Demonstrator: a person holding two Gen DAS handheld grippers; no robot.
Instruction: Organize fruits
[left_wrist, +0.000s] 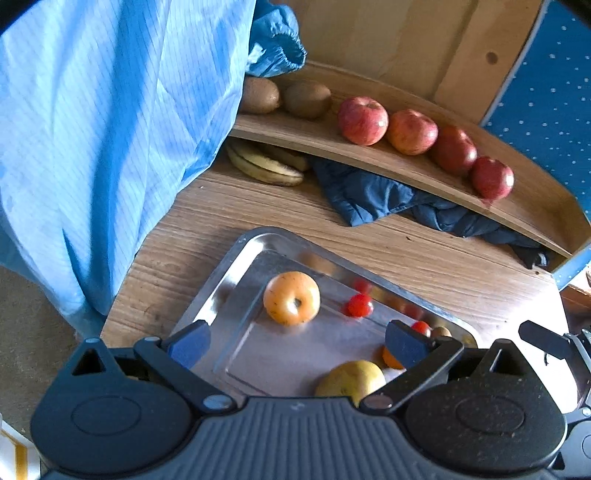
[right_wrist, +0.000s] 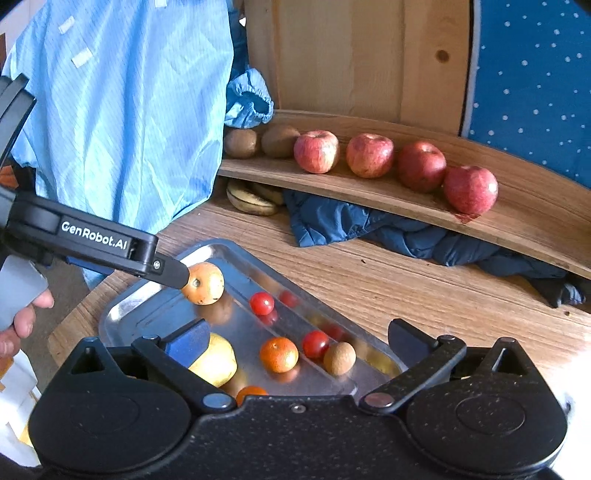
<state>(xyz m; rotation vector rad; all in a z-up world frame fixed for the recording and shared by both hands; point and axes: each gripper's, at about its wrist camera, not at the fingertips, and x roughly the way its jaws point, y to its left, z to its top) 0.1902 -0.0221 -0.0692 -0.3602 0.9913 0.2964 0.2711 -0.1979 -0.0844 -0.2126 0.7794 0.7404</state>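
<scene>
Just above the steel tray (left_wrist: 236, 258), the left gripper (left_wrist: 295, 341) hovers with its fingers apart, nothing between them; ahead of it on the tray lie a yellow-orange round fruit (left_wrist: 291, 302) and a cherry tomato (left_wrist: 359, 305). The right gripper (right_wrist: 295, 341) hangs over the tray's near end, fingers apart and empty, with a tangerine (right_wrist: 279, 354), another cherry tomato (right_wrist: 315, 344) and a pear (right_wrist: 218, 363) lying before it. Behind the tray, four red apples (right_wrist: 369, 155) and two kiwis (right_wrist: 241, 143) line the curved wooden shelf (right_wrist: 517, 221).
</scene>
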